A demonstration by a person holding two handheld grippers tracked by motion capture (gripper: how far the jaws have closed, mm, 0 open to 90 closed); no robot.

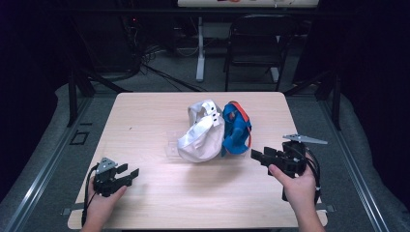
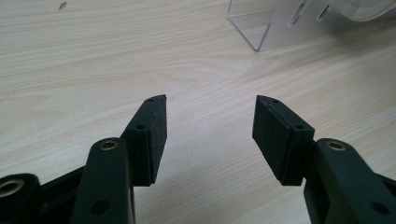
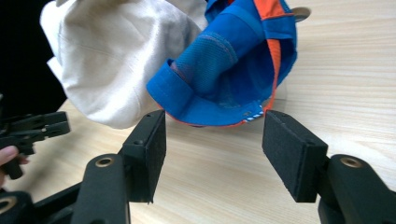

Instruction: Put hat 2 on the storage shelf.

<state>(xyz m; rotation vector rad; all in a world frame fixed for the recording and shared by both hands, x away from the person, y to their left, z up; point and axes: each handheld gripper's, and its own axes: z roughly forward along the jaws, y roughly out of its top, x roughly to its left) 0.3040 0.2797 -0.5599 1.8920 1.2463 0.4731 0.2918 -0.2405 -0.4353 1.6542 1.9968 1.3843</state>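
Note:
A white cap (image 1: 199,137) and a blue cap with orange trim (image 1: 236,129) rest side by side on a clear plastic stand (image 1: 172,145) in the middle of the wooden table (image 1: 145,116). My right gripper (image 1: 258,156) stands open just right of the blue cap (image 3: 229,60), jaws pointing at its lower edge, nothing between them. The white cap (image 3: 112,56) lies beyond to the left in the right gripper view (image 3: 212,149). My left gripper (image 1: 129,175) sits open near the table's front left. The left gripper view (image 2: 210,126) has bare wood between the jaws and the clear stand (image 2: 261,28) ahead.
A dark chair (image 1: 256,38) and a white table leg (image 1: 200,48) stand on the floor beyond the table's far edge, with cables around them. Metal rails (image 1: 43,164) run along both sides of the table. Bare wood lies in front of the caps.

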